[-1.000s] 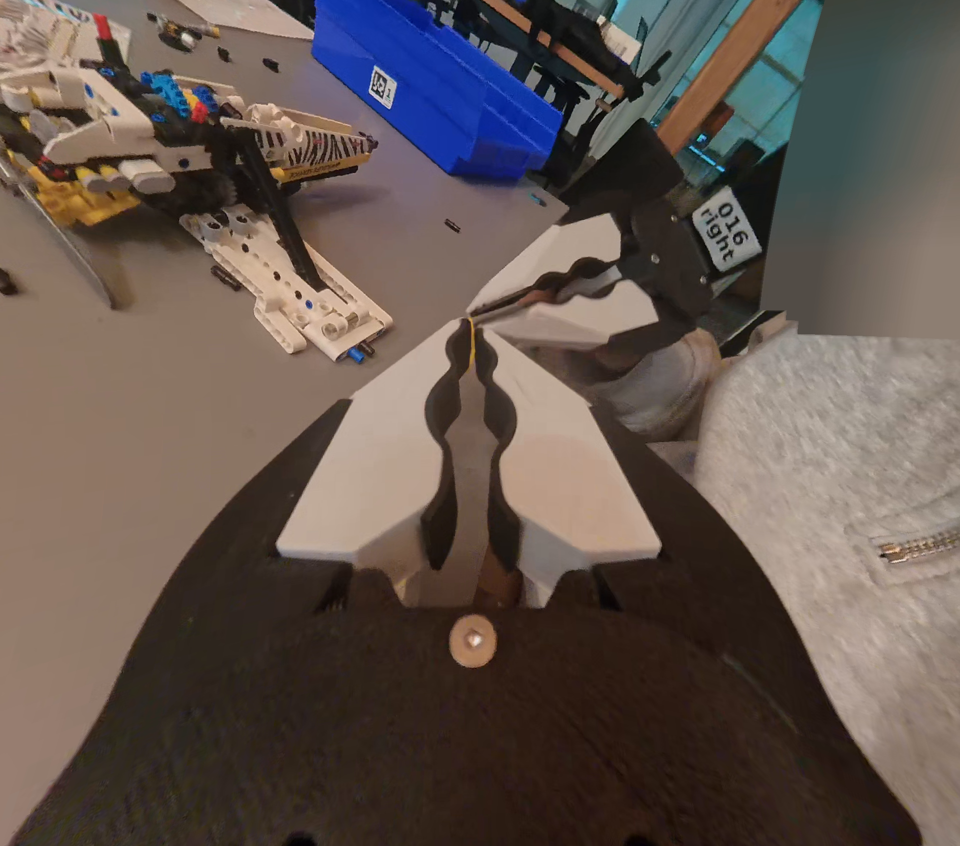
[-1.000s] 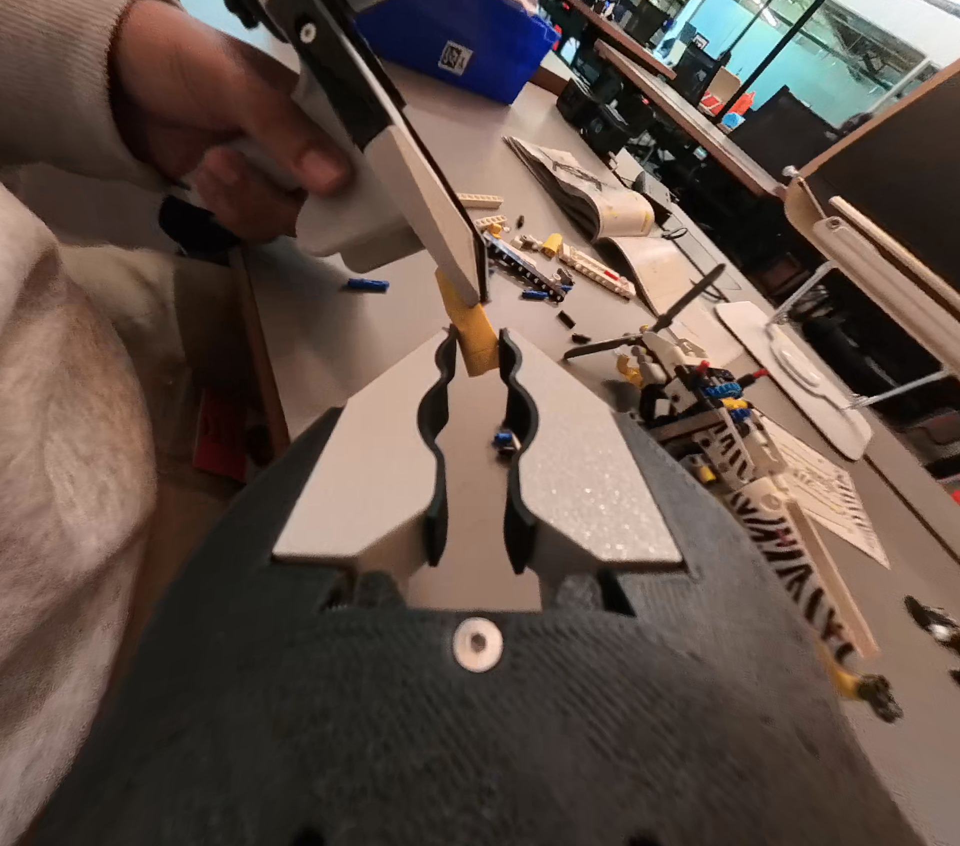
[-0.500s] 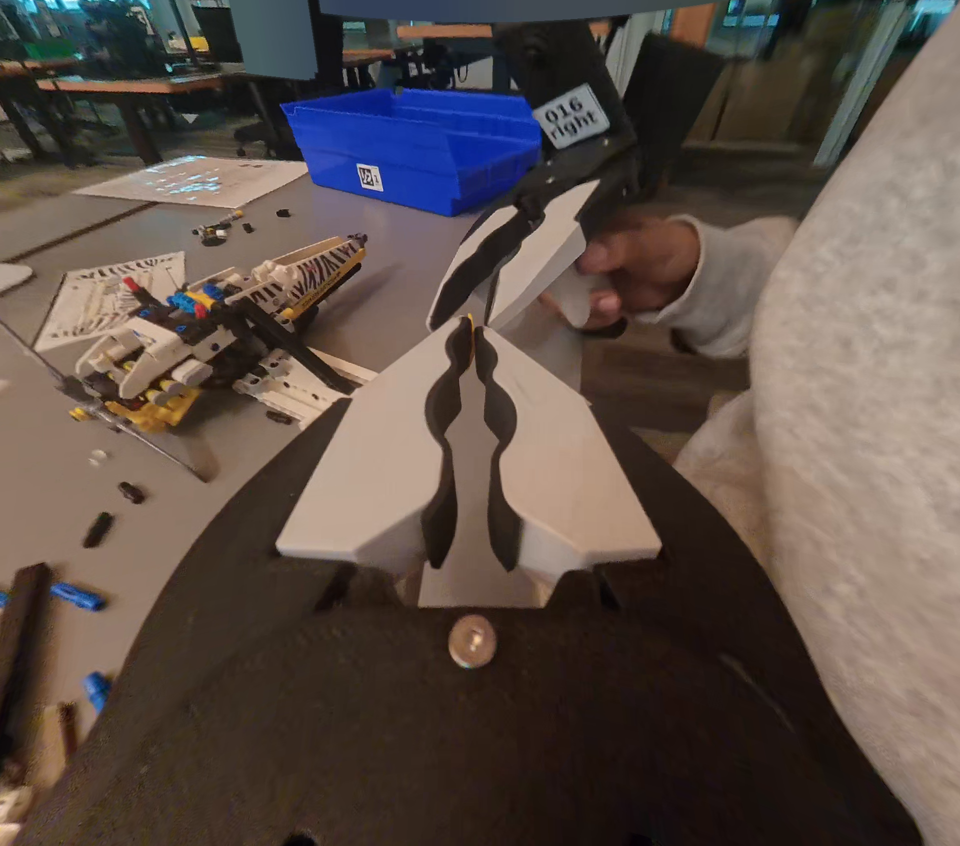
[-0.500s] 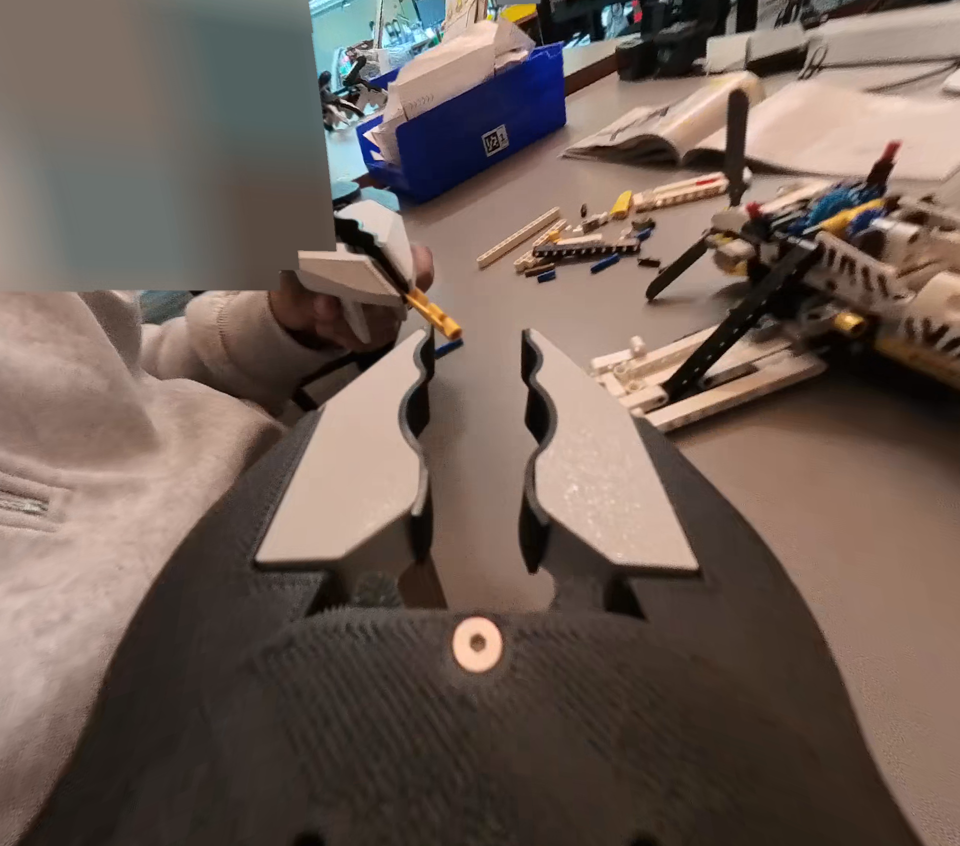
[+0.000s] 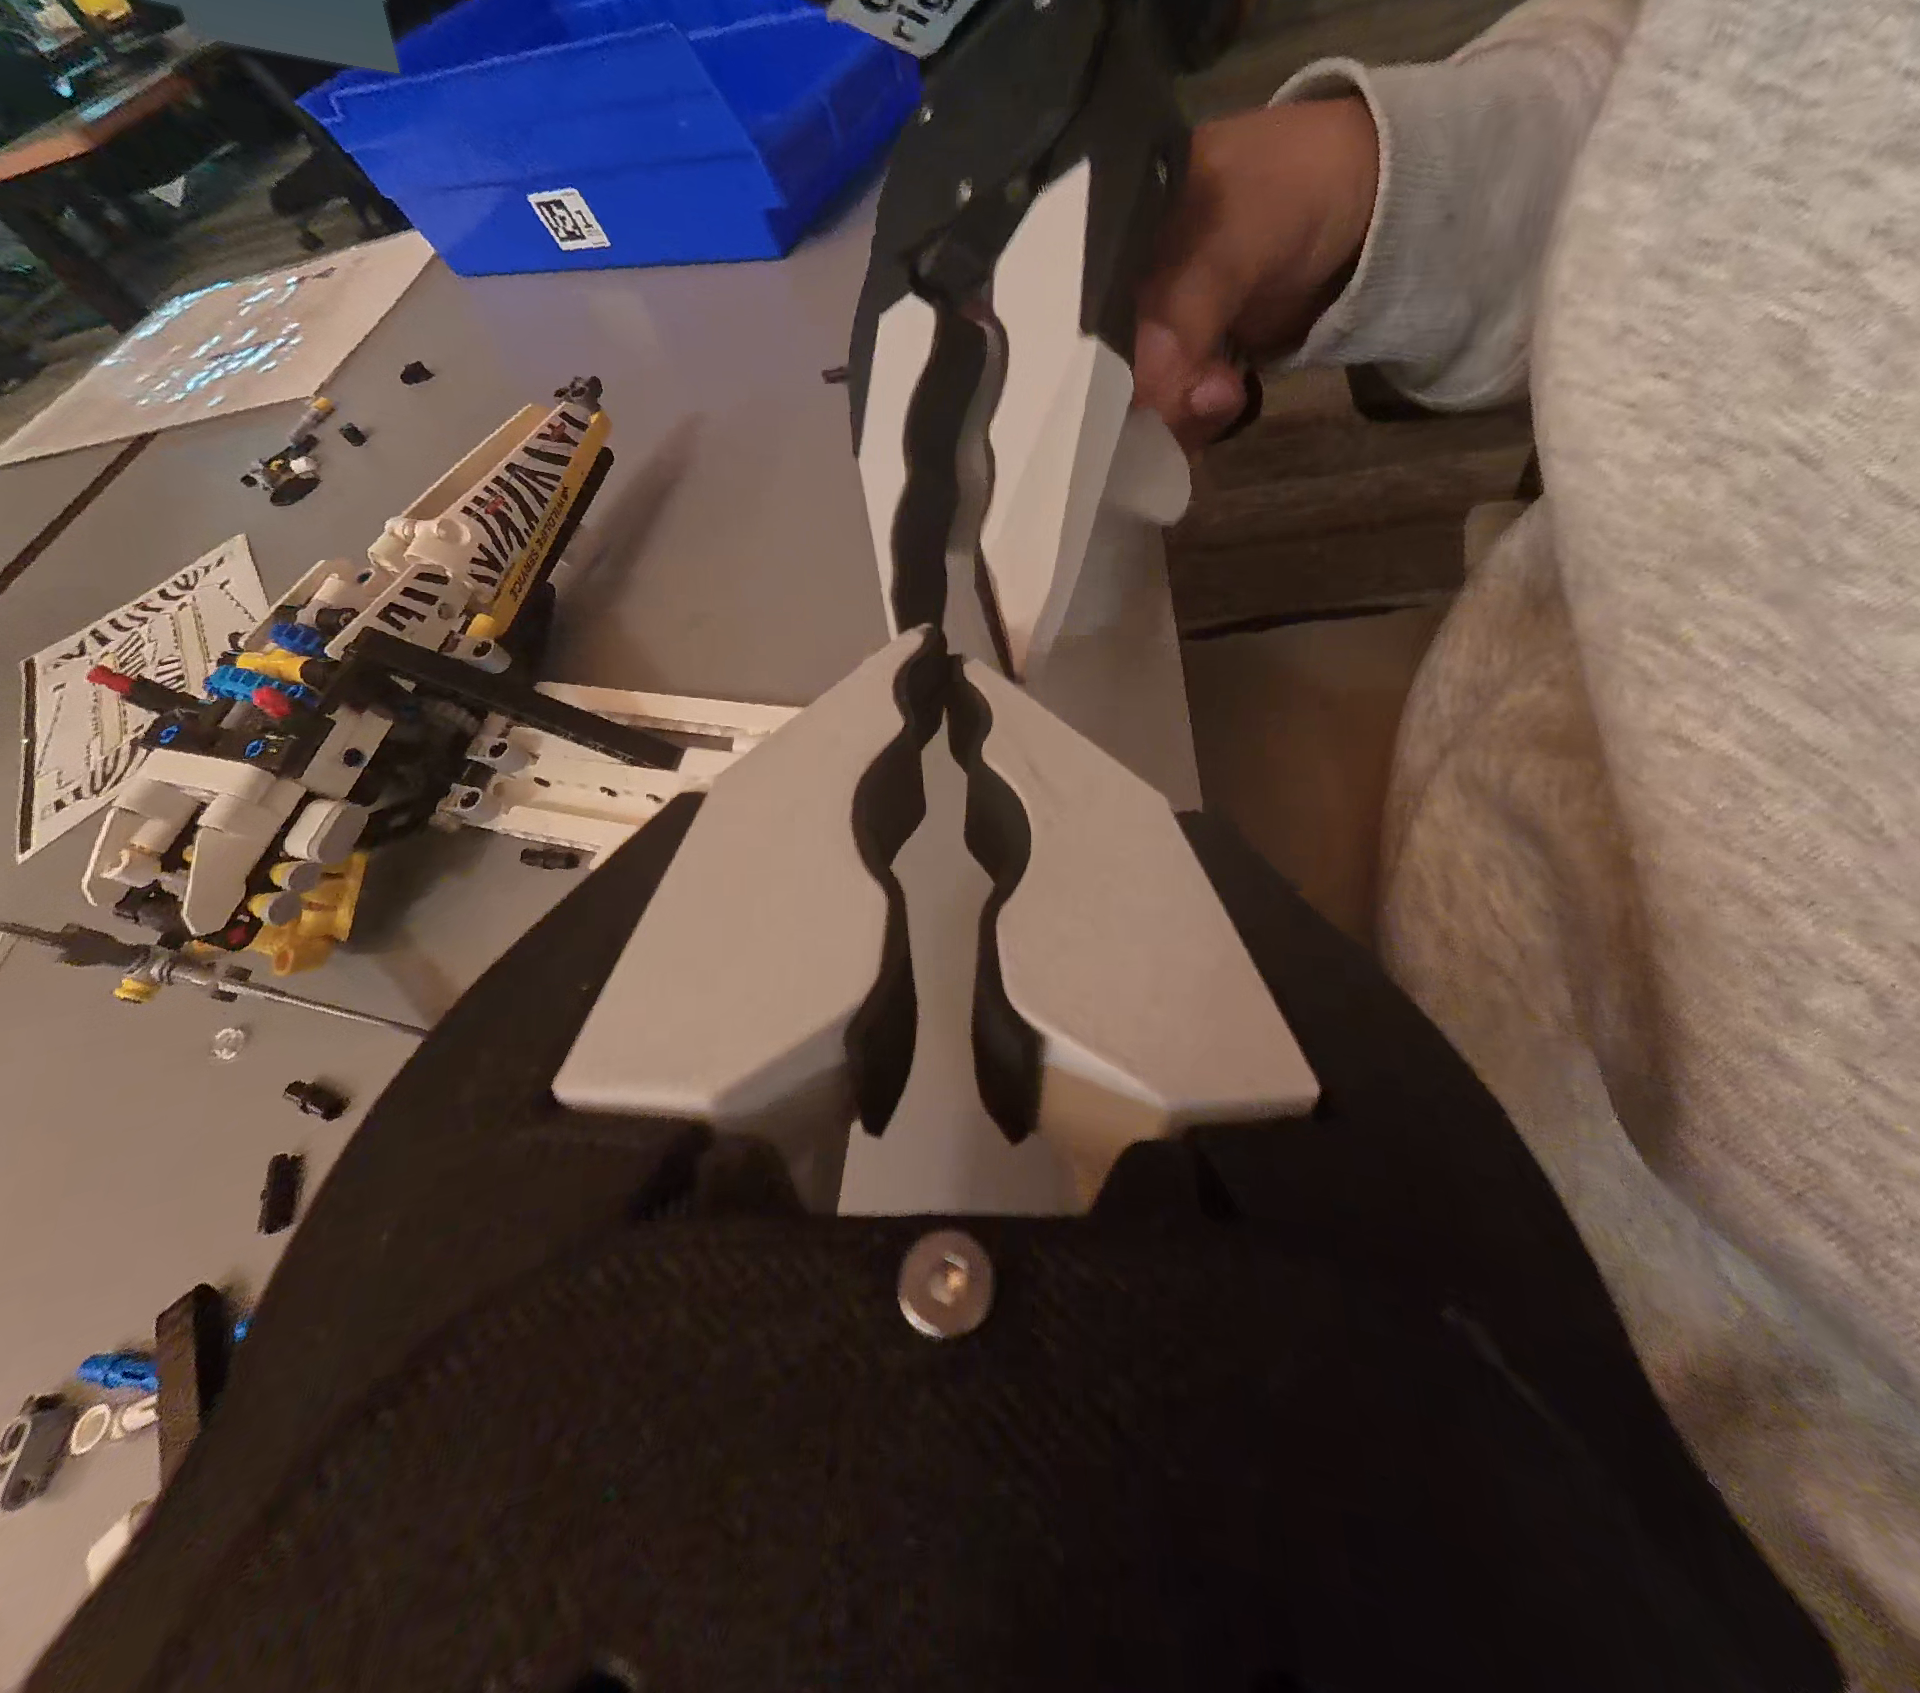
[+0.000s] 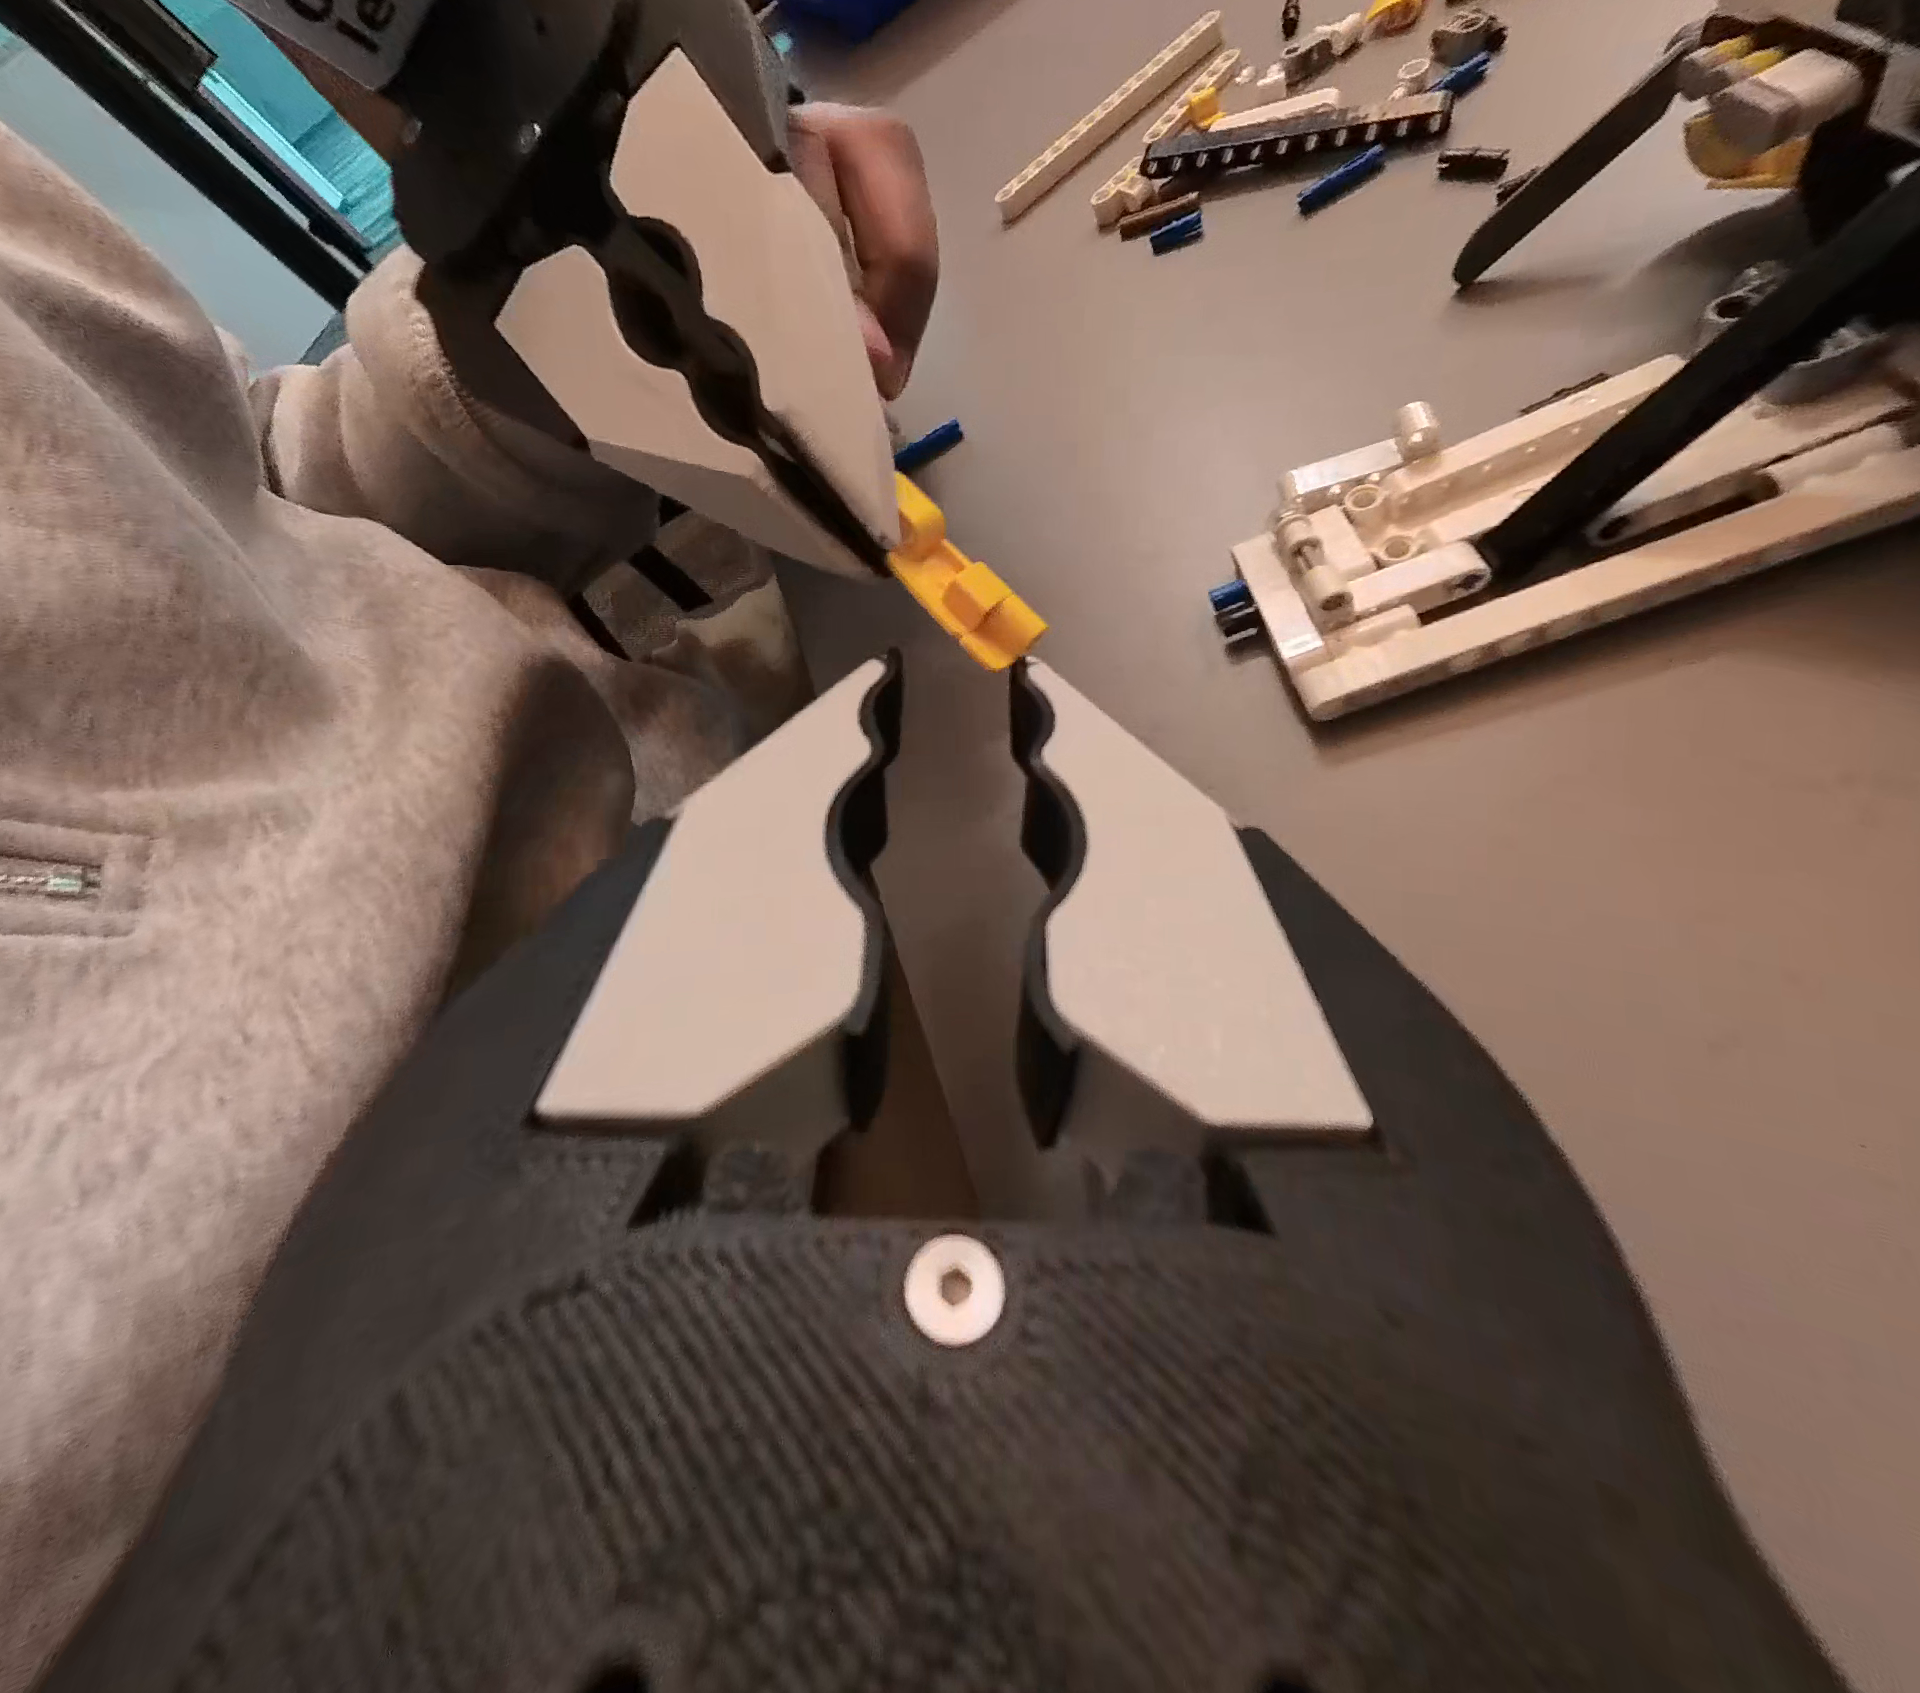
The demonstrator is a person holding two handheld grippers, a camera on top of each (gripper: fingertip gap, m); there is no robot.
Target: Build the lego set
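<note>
My left tongs [image 6: 888, 547] are clamped on one end of the yellow piece [image 6: 961, 589], just as half a second ago, but the two tools have swung back together: then my right tongs [image 6: 956, 672] stood open and well apart from it; now their tips, still parted, sit right under the piece's free end, seemingly touching it. I judge a handover or a re-grip is about to happen (nothing is closed on that end yet). The piece is a short yellow connector with lugs, held in the air above the near table [image 6: 1351, 864] edge. The model [image 5: 312, 708], white, black and yellow with zebra stripes, rests further right.
</note>
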